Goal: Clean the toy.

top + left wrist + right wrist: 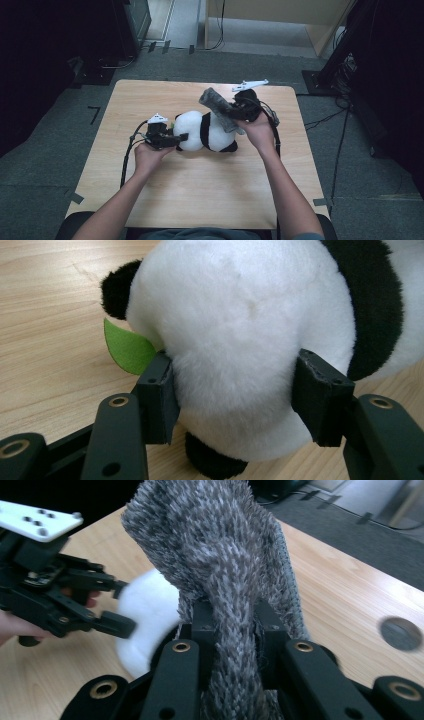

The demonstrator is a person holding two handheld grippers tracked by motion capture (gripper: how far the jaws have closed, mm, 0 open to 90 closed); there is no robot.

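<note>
A: Where's the panda?

B: Lying on its side near the middle of the table, head toward nine o'clock, black limbs toward three. In the left gripper view its white head takes up most of the frame, with one black ear at ten o'clock and a green leaf sticking out at nine.

A: And the left gripper?

B: It comes in from nine o'clock in the high view. Its jaws are pinching the panda's head, one pad on each side, and the plush bulges out between them.

A: The right gripper?

B: It sits at about one o'clock from the panda, raised off the table. Its jaws are squeezed tight on a grey fuzzy cloth. In the right gripper view the cloth is bunched into a narrow waist between the pads and fans out above them.

A: Does the cloth touch the panda?

B: From above, its lower end runs down over the panda's body; whether they actually touch, I can't tell. The right gripper view shows the left gripper at nine o'clock, against the white head.
</note>
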